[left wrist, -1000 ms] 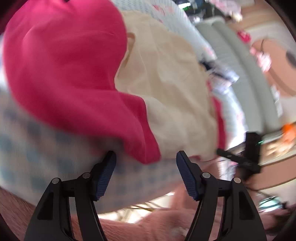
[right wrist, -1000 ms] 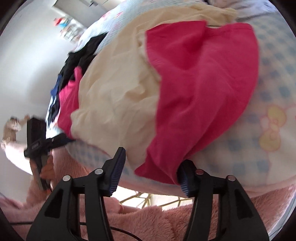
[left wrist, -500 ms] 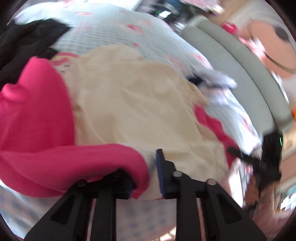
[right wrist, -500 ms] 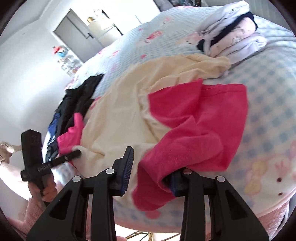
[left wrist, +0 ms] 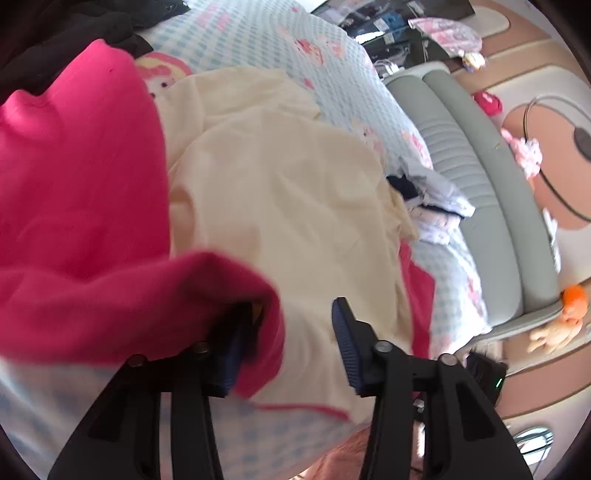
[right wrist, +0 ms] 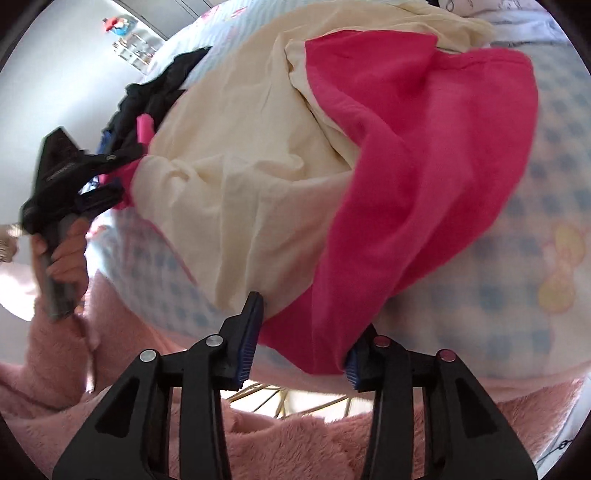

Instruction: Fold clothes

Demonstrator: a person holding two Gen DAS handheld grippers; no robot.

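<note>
A pink and cream garment (left wrist: 280, 206) lies spread on the bed. In the left wrist view its pink sleeve (left wrist: 147, 295) drapes over the left finger of my left gripper (left wrist: 288, 350), whose jaws stand open above the cream panel. The right wrist view shows the other pink sleeve (right wrist: 413, 206) hanging down between the fingers of my right gripper (right wrist: 303, 350), which is open, the cloth covering the right fingertip. The cream panel (right wrist: 251, 177) fills the middle there. My left gripper (right wrist: 122, 177) shows at the left edge of that view, held by a hand, at the garment's far pink corner.
The bed has a blue checked sheet (right wrist: 554, 206) with cartoon prints. A dark clothes heap (left wrist: 66, 33) lies at the far side and a small stack of folded light clothes (left wrist: 436, 206) sits near the grey padded headboard (left wrist: 480, 177). A pink fleecy sleeve (right wrist: 280, 446) is below.
Both grippers pulled back toward the bed's near edge with the pink sleeves. The left jaws stand wider than half a second ago; the sleeve now hangs over one finger.
</note>
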